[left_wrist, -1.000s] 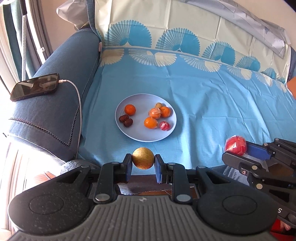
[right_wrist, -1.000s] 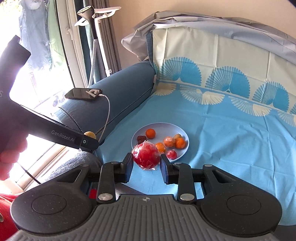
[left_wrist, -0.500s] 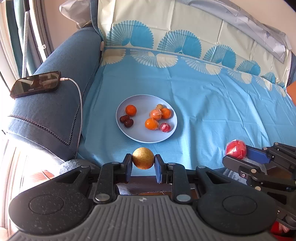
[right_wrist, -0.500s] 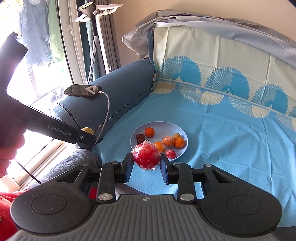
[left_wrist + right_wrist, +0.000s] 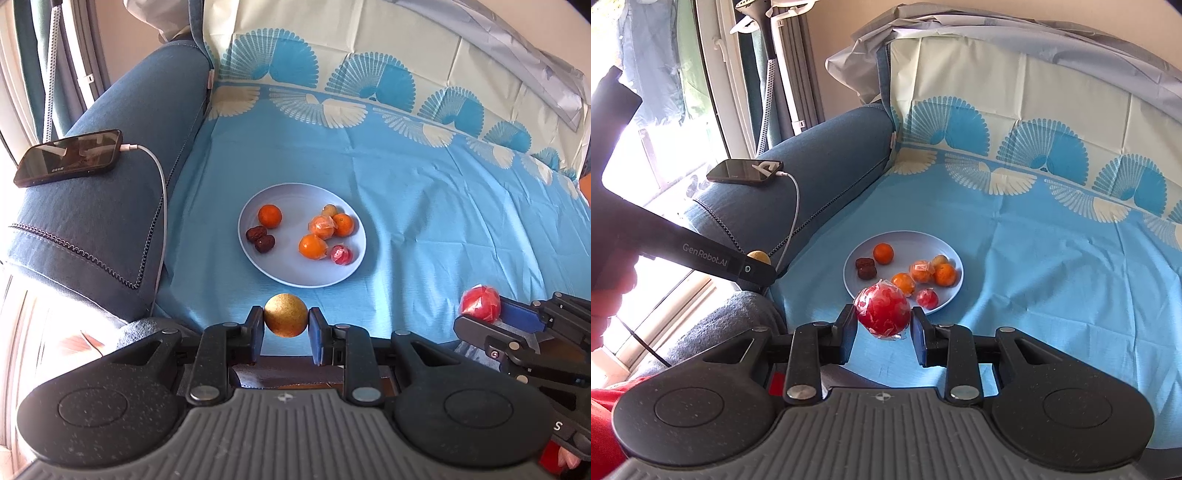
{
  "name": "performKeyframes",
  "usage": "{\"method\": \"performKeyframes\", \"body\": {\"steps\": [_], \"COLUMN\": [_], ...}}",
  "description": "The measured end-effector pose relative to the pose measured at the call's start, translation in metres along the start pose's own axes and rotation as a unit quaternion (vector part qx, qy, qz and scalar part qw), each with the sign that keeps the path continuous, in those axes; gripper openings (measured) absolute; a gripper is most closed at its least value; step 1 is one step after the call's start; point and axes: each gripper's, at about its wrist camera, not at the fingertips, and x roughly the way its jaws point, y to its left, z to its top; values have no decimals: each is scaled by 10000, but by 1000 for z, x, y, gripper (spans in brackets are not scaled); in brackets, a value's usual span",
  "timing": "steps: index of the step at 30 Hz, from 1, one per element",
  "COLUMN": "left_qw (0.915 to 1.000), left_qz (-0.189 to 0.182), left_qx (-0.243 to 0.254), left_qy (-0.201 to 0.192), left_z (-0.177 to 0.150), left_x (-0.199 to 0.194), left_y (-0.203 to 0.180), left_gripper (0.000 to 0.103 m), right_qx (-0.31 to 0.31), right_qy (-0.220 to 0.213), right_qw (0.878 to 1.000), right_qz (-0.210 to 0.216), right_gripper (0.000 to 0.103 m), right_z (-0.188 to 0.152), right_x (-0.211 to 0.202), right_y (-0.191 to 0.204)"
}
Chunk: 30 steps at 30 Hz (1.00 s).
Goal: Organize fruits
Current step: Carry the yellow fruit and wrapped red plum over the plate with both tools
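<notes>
My left gripper [image 5: 285, 322] is shut on a round golden-brown fruit [image 5: 285, 314], held just short of the pale blue plate [image 5: 291, 275]. That plate lies on the blue cloth and carries several small oranges [image 5: 269, 215], two dark dates [image 5: 260, 238] and a small wrapped red fruit [image 5: 341, 254]. My right gripper [image 5: 882, 323] is shut on a red fruit in clear wrap [image 5: 882, 312], near the plate's [image 5: 857, 258] front rim. The right gripper [image 5: 480, 308] also shows low at the right of the left wrist view. The left gripper's fingers [image 5: 753, 271] reach in from the left of the right wrist view.
The blue patterned cloth [image 5: 424, 206] covers a sofa seat and back. A phone [image 5: 70, 157] on a white charging cable [image 5: 160, 192] rests on the blue armrest [image 5: 96, 221] at the left. A window and a garment steamer stand [image 5: 768, 74] are beyond the armrest.
The left gripper has edged toward the plate with the golden fruit, so the plate sits a little nearer in its view. The right gripper holds about still with the red fruit.
</notes>
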Motion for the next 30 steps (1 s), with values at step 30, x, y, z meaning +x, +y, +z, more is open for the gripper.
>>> {"method": "performKeyframes", "body": {"steps": [30], "left_qw": [9973], "left_qz": [412], "left_qx": [142], "left_qy": [592], "left_z": [96], "left_x": [175], "left_y": [5], "left_gripper": [28], "right_qx": [279], "right_qy": [624], "right_qw": [9975], "right_qz": [-173], "right_gripper": [33], "right_z": [38], "right_x": [181], "right_y": [-46]}}
